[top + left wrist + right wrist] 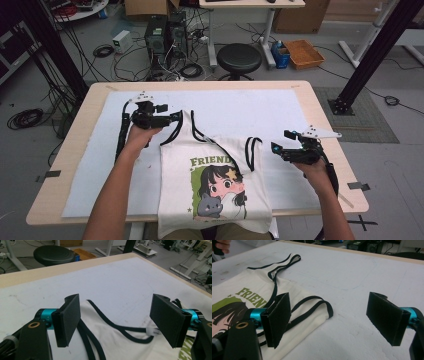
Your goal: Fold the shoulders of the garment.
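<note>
Hem of the tank top (215, 200) hangs off the table's near edge, straps pointing at the far edge, left gripper (176, 118) and right gripper (275, 148) both spread, empty beside them.

The top (212, 172) is a cream sleeveless one with black-edged straps and neckline, lying flat and face up on the white mat (250, 112). Its print shows the green word "FRIEND" above a cartoon girl with dark hair holding a grey cat. The hem hangs over the mat's near edge, about midway along it. The left strap (182, 122) stretches straight toward the far edge, lying flat. The right strap (253, 150) is shorter-looking, bunched and looped at the shoulder. The cloth lies fairly smooth, with slight creases near the neckline.
</note>
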### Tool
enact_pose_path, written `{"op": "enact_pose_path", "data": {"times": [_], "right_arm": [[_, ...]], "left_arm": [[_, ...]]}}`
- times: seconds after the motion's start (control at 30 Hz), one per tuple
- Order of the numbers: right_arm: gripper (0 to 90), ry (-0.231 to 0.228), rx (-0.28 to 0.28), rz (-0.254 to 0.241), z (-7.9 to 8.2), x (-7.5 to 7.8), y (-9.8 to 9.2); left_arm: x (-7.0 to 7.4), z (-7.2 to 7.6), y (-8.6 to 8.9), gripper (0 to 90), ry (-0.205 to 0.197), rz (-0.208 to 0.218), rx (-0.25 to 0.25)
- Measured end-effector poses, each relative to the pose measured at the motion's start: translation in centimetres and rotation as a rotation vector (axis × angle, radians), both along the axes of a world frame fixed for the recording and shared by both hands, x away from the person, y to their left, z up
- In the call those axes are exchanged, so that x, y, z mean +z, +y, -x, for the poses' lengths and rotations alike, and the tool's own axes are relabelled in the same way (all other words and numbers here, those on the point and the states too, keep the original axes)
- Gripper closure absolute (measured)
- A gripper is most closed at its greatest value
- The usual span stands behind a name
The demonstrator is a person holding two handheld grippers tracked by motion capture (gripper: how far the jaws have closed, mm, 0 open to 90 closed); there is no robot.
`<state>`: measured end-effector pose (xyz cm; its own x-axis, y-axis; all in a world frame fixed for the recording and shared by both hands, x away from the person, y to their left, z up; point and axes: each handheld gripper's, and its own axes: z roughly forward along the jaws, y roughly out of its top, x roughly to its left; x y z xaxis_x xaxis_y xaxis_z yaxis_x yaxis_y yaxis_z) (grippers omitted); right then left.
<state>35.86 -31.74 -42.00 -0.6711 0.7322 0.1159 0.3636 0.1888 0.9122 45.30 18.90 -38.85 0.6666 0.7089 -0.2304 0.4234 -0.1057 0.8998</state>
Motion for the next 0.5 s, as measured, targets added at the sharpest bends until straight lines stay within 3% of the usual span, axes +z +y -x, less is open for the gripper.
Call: {"op": "enact_pose_path", "data": {"times": [0.1, 0.2, 0.33, 0.4, 0.5], "right_arm": [[19.6, 0.005, -0.005, -0.002, 0.0, -0.2, -0.2], [19.6, 0.008, -0.017, 0.001, -0.2, -0.3, -0.5], [19.6, 0.017, -0.026, -0.003, -0.3, -0.6, -0.9], [19.6, 0.018, -0.028, -0.006, -0.2, -0.6, -1.0], [19.6, 0.014, -0.028, -0.007, -0.2, -0.7, -1.1]], "left_arm": [[-0.5, -1.3, -0.7, 24.7, 0.023, -0.026, 0.016], [-2.0, -2.2, -1.5, 26.7, 0.04, -0.077, 0.041], [-3.9, -2.9, -2.7, 31.4, 0.067, -0.186, 0.071], [-4.4, -3.0, -3.2, 37.8, 0.065, -0.272, 0.08], [-4.8, -3.0, -3.6, 43.5, 0.069, -0.308, 0.07]]}}
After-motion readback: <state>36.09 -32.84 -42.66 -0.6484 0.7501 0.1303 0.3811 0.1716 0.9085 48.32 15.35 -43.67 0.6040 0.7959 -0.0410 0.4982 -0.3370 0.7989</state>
